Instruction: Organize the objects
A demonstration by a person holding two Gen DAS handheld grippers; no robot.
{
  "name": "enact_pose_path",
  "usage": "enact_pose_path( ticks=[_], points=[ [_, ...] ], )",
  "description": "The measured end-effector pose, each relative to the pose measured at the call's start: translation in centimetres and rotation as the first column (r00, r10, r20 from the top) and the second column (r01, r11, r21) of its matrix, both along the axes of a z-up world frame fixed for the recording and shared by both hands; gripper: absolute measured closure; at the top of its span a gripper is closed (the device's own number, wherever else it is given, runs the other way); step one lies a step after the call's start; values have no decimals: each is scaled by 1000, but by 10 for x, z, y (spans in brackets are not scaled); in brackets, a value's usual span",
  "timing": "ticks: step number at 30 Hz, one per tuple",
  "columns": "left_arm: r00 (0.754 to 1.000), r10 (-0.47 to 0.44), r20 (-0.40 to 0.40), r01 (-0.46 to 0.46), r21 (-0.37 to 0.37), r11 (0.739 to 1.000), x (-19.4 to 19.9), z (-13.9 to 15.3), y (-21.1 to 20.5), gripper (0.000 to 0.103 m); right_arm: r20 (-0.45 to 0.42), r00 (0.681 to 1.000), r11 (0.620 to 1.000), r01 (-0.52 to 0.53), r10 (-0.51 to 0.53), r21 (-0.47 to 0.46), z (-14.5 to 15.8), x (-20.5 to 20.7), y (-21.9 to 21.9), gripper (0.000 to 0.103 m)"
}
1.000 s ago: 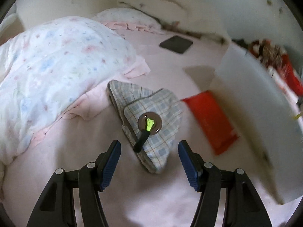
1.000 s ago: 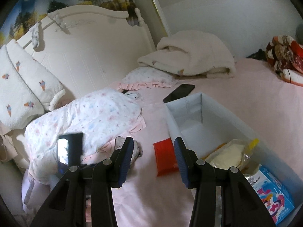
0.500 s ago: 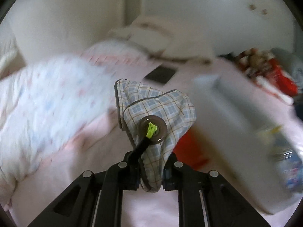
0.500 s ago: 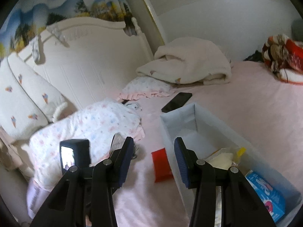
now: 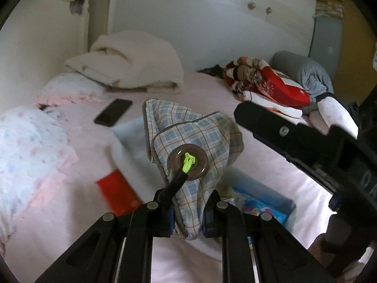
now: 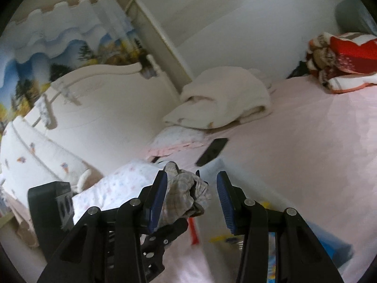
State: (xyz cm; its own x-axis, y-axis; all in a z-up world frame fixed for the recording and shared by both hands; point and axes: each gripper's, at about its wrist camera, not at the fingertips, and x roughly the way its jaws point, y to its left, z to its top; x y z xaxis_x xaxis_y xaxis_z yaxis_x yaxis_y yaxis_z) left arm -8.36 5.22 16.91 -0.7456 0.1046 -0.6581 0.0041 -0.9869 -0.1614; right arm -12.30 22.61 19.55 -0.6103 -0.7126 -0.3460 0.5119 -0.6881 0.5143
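A blue plaid cloth pouch [image 5: 188, 136] with a brown button and green cord [image 5: 187, 161] hangs above the pink bed, and my left gripper [image 5: 188, 214] is shut on its lower end. Below it lie a red packet [image 5: 117, 188] and the blurred pale blue storage box [image 5: 127, 132], which holds a blue printed packet [image 5: 259, 207]. In the right wrist view my right gripper [image 6: 192, 174] stands open. The same pouch [image 6: 183, 195] shows beyond its fingers without touching the pads.
A black phone [image 5: 113, 115] lies on the pink sheet [image 6: 306, 141] beyond the box. A folded white blanket [image 5: 132, 66] and a red patterned blanket [image 5: 266, 82] sit at the far side. A floral duvet [image 5: 26, 146] and a white headboard [image 6: 99, 108] are at the left.
My left gripper closed on the plaid pouch and lifted it off the bed, carrying it right over the box. My right gripper rose and rolled, still open.
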Motion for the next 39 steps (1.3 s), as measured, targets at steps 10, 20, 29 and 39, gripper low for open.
enact_pose_path(
  ticks=[10, 20, 29, 39],
  points=[
    [983, -16, 182, -2, 100, 995, -33, -28, 10, 67, 120, 993, 991, -29, 14, 132, -22, -25, -4, 58],
    [992, -125, -35, 125, -1, 992, -3, -4, 37, 23, 210, 975, 982, -103, 69, 157, -19, -30, -5, 58],
    [994, -109, 3, 109, -1, 994, -3, -18, 21, 25, 299, 951, 968, -142, 76, 207, -22, -21, -17, 58],
    [981, -195, 3, 194, 65, 979, 20, -16, 16, 25, 345, 938, 914, -169, 34, 369, -1, 9, -37, 58]
  ],
)
